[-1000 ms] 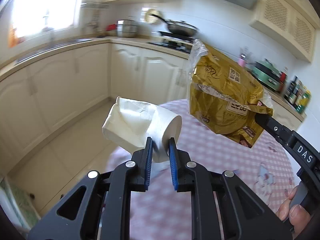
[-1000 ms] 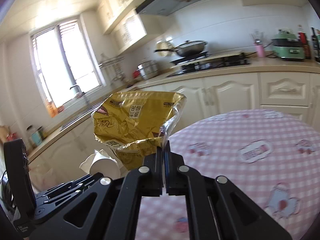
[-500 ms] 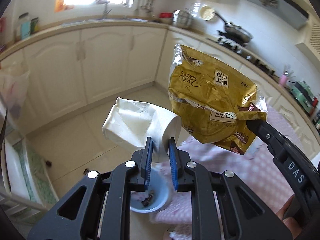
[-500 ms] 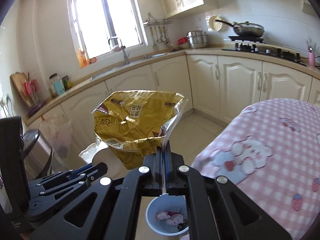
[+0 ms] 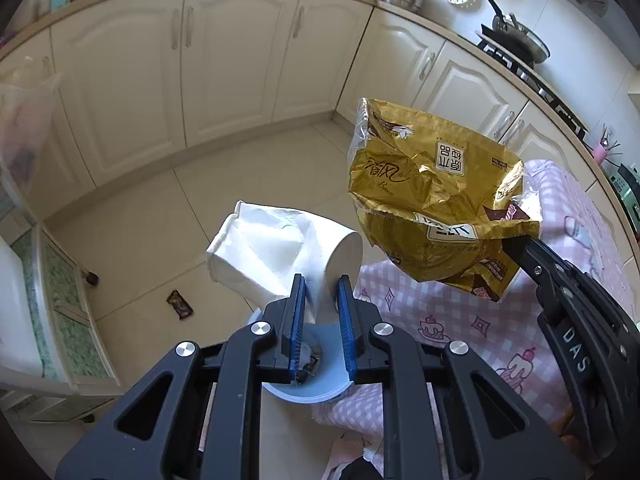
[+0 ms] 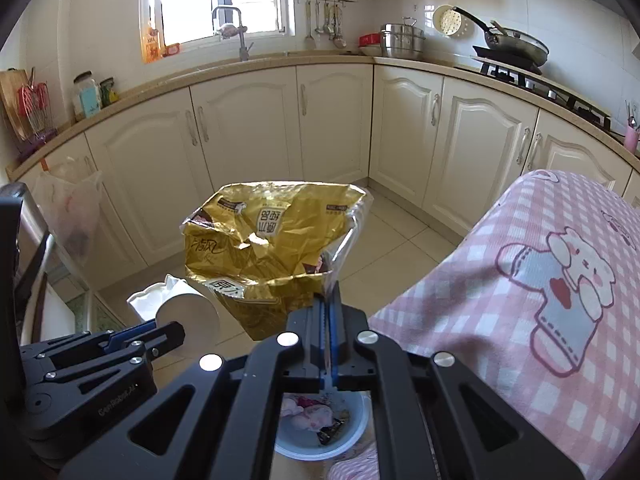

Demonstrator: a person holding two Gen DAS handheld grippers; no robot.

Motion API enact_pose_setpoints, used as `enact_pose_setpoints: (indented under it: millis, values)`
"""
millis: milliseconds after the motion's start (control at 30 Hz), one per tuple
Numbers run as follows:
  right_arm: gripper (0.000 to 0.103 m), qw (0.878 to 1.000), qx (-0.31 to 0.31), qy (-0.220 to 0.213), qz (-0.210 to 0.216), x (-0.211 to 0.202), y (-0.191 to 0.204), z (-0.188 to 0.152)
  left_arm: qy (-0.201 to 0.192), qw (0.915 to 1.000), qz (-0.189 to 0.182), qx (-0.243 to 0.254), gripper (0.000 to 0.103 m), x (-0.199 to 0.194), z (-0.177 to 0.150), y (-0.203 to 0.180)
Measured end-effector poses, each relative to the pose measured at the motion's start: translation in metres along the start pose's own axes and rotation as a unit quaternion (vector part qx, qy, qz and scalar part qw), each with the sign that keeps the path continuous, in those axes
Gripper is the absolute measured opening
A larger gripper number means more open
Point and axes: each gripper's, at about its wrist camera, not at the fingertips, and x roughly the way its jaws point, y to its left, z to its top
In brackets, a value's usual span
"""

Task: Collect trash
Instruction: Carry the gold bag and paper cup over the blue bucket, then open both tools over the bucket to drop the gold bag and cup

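Gold wrapper (image 6: 268, 248) hangs clamped in the right claw (image 6: 330, 312); the left claw (image 5: 320, 300) pinches a crushed white cup (image 5: 280, 252). Centre both over the blue bin (image 6: 352, 436) below before releasing.

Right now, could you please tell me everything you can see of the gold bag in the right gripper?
The gold bag is a crumpled, shiny foil-like wrapper with printed characters and a clear plastic edge. Its top gapes open. The right gripper, shut, pinches it by one lower corner, so it stands up in the air over the tiled floor, beside the pink checked tablecloth. Nothing else appears to touch it; the white paper cup hangs close by.
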Motion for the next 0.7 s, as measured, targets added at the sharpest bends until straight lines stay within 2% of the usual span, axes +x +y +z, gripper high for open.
enact_pose_setpoints:
  millis: [233,367,700]
  values:
    - [0.003,1.0,0.0,-0.002,-0.03,0.014,-0.014,-0.007,0.019,0.9994,-0.027,-0.009,0.019,0.025,0.002,-0.008]
    - [0.003,1.0,0.003,-0.001,-0.027,0.017,-0.017,-0.009,0.02,0.9994,-0.028,-0.008,0.023,0.03,-0.002,-0.01]
    - [0.003,1.0,-0.004,0.026,-0.002,0.029,-0.008,-0.022,0.017,0.9996,-0.001,-0.022,0.028,0.025,-0.012,0.009]
